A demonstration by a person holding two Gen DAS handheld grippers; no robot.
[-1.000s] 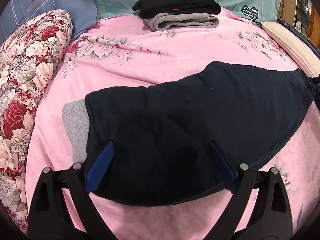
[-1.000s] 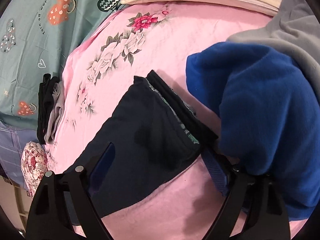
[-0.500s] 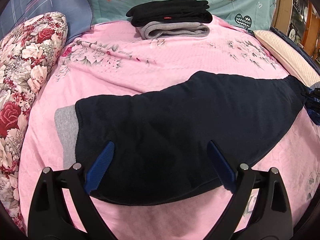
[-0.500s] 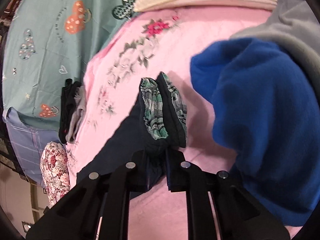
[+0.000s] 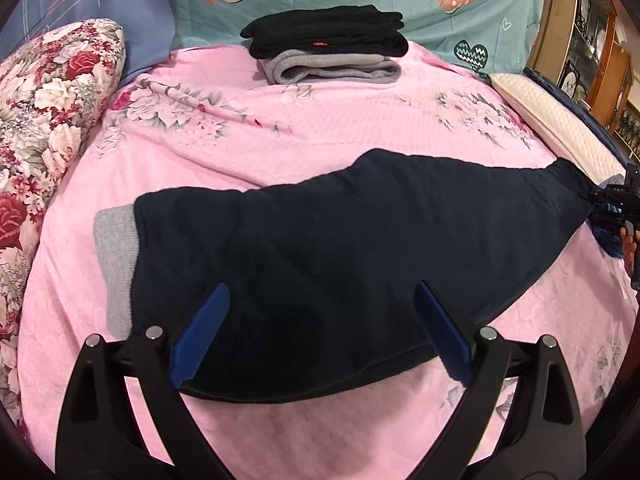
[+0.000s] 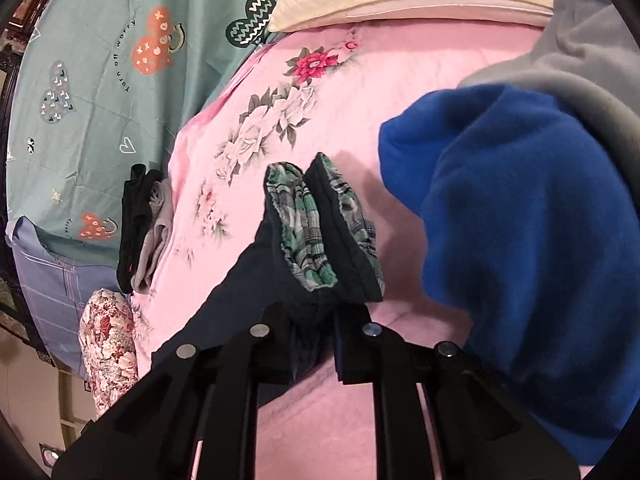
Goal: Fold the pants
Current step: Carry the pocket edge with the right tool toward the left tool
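Pants (image 5: 340, 248), dark navy with a grey cuff (image 5: 114, 268), lie lengthwise across the pink bedsheet (image 5: 280, 136), short of the folded stack (image 5: 328, 50) near the headboard pillows; my right gripper (image 6: 316, 312) has its jaws pressed together on the waistband (image 6: 320, 232), the plaid lining bunched just above my fingertips; my left gripper (image 5: 320, 332) hovers with jaws spread wide over the leg, near the cuff end, pinching nothing. Risk, as I judge it: my right hold is a narrow bunch of thick fabric, so a quick lift could let one layer slide out; the blue fleece (image 6: 520, 260) just beside the waistband could snag and drag along; with my left empty, the cuff end may trail and fold crooked.
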